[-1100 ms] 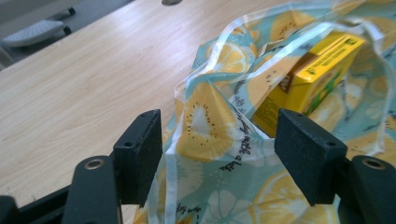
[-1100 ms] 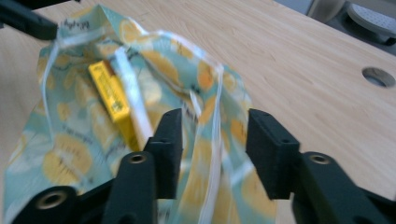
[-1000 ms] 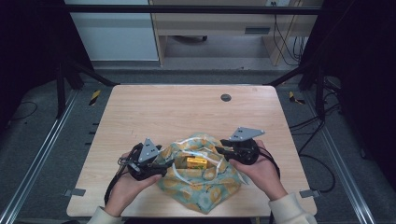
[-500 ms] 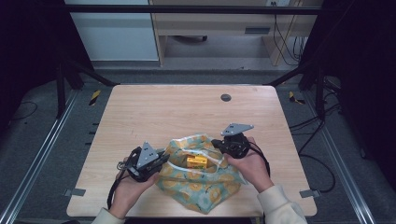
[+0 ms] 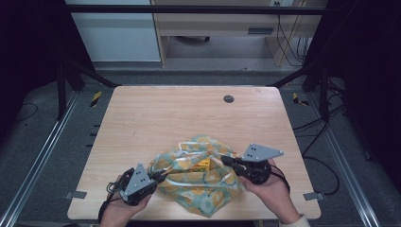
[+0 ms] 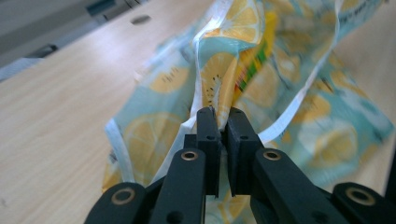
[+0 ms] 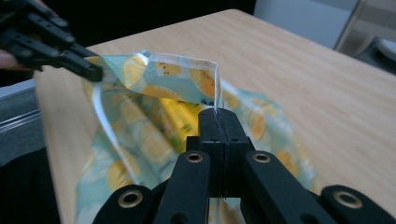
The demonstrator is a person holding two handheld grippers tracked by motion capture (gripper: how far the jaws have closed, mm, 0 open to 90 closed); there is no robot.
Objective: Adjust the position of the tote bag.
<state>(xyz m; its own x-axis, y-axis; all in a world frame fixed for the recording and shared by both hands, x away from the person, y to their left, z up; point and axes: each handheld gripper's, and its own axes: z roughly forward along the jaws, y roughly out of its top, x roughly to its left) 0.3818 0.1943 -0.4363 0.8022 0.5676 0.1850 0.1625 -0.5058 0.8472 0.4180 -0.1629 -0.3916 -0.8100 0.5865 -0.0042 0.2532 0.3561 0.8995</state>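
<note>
The lemon-print cloth (image 5: 198,182) lies bunched on the near part of the wooden tabletop (image 5: 165,118), stretched between the 2 tools. The left tool (image 5: 162,176) has its jaws pressed together on a white-hemmed edge of the cloth; in the left gripper view that fold (image 6: 212,88) rises straight up from between the black pads, and the jaws have just been closing on it. The right tool (image 5: 224,161) is likewise pinched tight on the opposite edge of the cloth, where in the right gripper view a thin hemmed corner (image 7: 215,88) stands just beyond its tips (its jaws meet with no gap to see). Ahead of the right tool and to its left in that view, the other tool holds its own corner, so the cloth's rim runs taut between them. Something yellow with printed lettering (image 5: 203,165) sits inside the folds, between the 2 tools and a little nearer the right one. A dark round hole (image 5: 229,99) in the tabletop lies well beyond both tools, toward the far edge. Each tool carries a grey 3-cornered plate on top, and a hand (image 5: 272,194) grips the right one from behind.
</note>
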